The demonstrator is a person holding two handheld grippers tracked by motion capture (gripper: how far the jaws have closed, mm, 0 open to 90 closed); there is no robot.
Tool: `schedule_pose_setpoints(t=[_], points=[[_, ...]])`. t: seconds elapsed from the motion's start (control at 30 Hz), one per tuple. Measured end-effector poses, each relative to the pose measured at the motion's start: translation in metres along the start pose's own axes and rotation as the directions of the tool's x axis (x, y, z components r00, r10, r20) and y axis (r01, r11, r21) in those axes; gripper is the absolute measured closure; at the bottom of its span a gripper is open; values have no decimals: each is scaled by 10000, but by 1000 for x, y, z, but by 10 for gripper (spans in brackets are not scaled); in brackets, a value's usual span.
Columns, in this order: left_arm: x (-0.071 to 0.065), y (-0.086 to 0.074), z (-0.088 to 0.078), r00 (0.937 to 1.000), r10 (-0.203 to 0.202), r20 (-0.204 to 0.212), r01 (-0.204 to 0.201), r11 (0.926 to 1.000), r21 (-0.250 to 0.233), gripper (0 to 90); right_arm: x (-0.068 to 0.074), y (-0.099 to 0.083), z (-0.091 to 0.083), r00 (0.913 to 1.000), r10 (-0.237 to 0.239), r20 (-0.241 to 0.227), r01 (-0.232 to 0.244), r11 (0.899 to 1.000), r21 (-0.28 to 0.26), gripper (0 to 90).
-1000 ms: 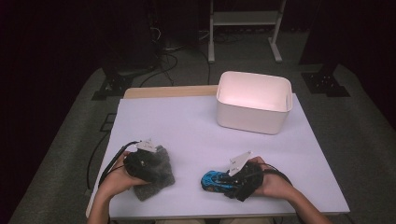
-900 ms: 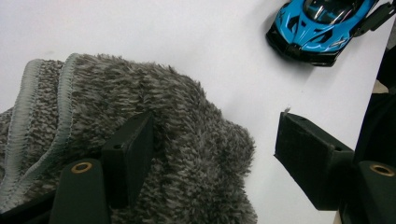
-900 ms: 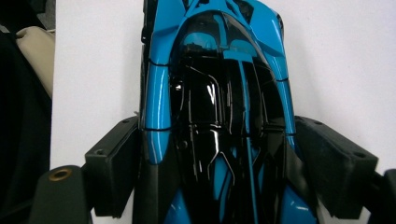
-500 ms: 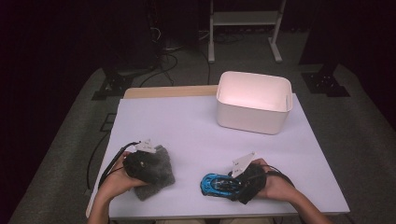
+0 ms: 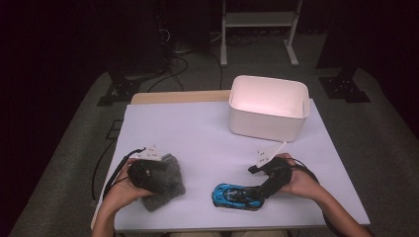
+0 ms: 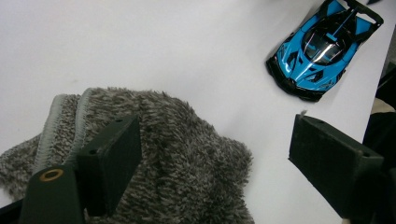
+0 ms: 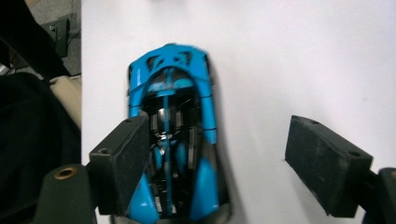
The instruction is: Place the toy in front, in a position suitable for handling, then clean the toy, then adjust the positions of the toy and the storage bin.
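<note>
The left gripper (image 5: 157,174), its jaws just widened and spread, hovers over a grey fuzzy cloth (image 6: 177,163) at the table's (image 5: 197,133) near left. Right of it, the right gripper (image 5: 262,190) stands wide apart above a glossy blue toy race car (image 7: 170,135), gripping nothing.

The toy car (image 5: 237,196) near the table's (image 5: 197,133) front edge is bright blue with black vents, a black cockpit and silver glints on its glass. The fuzzy cloth (image 5: 165,185) toward the front left corner is mottled grey with a paler grey ribbed band. The table top is pale lilac-white, the bin (image 5: 268,106) by the far edge white with a pinkish inside, and both grippers' jaws black.
</note>
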State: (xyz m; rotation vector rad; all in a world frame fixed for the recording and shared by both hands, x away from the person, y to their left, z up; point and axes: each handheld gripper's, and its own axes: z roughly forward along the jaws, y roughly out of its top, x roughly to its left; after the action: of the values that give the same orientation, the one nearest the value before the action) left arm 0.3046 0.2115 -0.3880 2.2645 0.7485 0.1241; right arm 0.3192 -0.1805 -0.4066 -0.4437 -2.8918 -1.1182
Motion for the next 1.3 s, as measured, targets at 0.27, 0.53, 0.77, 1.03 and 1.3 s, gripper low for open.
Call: schedule_pose_setpoints(t=[0.27, 0.53, 0.77, 1.03, 1.3], points=[[-2, 1, -8, 9998, 179, -30, -180, 9993, -342, 128, -21, 18, -22, 9991, 3, 420, 1, 9999, -103, 213], [0, 0, -14, 9995, 281, -155, -287, 9989, -370, 105, -43, 34, -38, 9974, 48, 723, -39, 9999, -131, 216], [-1, 1, -17, 9991, 371, -206, -379, 9984, -409, 102, -58, 46, -45, 9962, 98, 861, -88, 9999, -128, 217], [-5, 2, -17, 9987, 481, -157, -487, 9979, -437, 100, -66, 54, -54, 9956, 75, 934, -62, 9999, -132, 220], [-5, 4, -19, 9987, 502, -105, -507, 9970, -590, 99, -67, 59, -65, 9941, -164, 1071, 193, 9995, -255, 226]])
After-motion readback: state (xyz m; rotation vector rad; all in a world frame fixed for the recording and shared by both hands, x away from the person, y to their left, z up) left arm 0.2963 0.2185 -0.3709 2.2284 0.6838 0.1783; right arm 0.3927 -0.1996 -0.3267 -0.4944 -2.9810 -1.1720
